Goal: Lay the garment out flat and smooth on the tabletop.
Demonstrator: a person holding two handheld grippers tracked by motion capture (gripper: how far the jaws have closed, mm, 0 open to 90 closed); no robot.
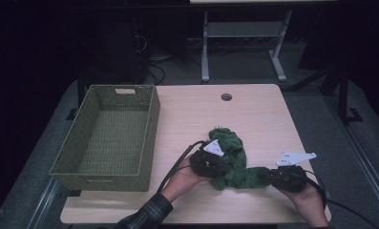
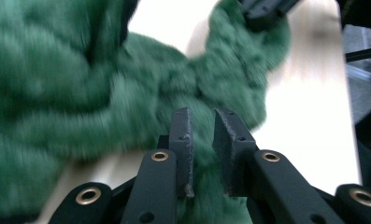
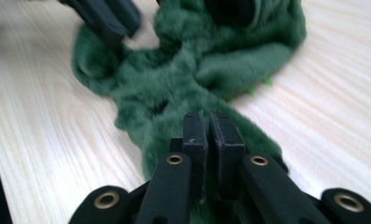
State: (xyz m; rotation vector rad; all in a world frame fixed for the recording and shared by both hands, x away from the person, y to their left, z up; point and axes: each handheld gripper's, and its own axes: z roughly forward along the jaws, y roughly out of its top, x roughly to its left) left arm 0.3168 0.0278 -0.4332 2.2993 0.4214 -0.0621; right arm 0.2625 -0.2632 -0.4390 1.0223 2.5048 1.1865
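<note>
Heads up: your right gripper (image 3: 210, 122) has its jaws nearly together on a thin fold at the near right end of the green cloth (image 1: 231, 162), but your left gripper (image 2: 203, 122) has a small gap with fabric bunched between the pads, and I can't tell if it's really pinching yet. The cloth sits crumpled on the front right of the table (image 1: 258, 114), well apart from the woven basket (image 1: 151, 138) at the left. If you lift now, the left side may slip out and the whole thing will dangle off one corner, or the tail could snag the basket's rim. It's a fuzzy, plush fleece, soft and floppy with deep folds, so it compresses and slides. The basket is stiff olive wicker, rectangular, with cutout handles; the tabletop is smooth pale wood.
</note>
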